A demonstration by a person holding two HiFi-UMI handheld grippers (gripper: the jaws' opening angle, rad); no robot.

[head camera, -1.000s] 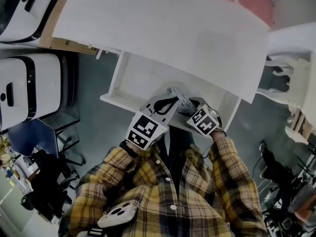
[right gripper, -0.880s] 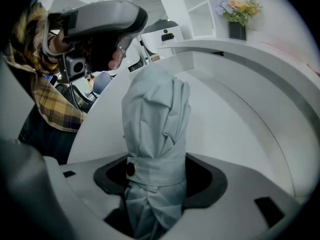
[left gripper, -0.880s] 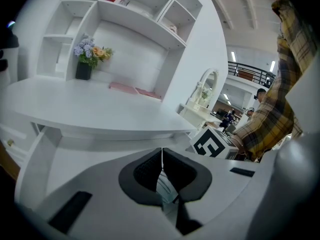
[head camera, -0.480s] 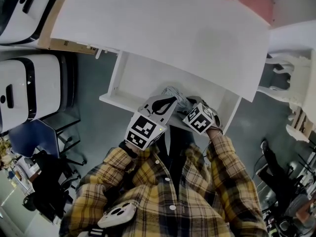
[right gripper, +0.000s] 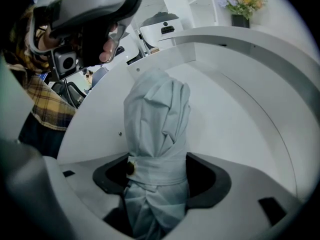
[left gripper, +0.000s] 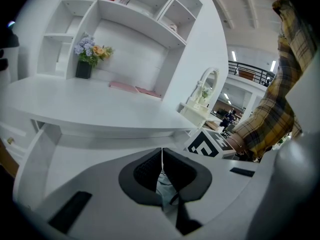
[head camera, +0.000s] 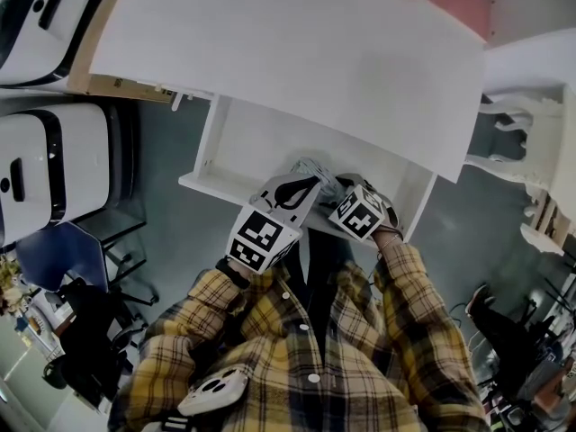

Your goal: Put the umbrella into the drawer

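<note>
- The right gripper [right gripper: 160, 176] is clamped across the folded umbrella [right gripper: 157, 119] at its strap band.
- From those jaws the bundle runs straight out toward 12 o'clock in the right gripper view, so its long axis follows the jaws' own line.
- The left gripper [left gripper: 161, 170] is held at about 8 o'clock of the right one in the head view. Its jaws are pressed nearly together, with a pale fold of cloth caught between them.
- The umbrella is held at the front edge of the open drawer [head camera: 256, 147], its far end pointed inward beneath the desk top [head camera: 297, 52].
- A lowering along that axis is judged to be what remains.
</note>
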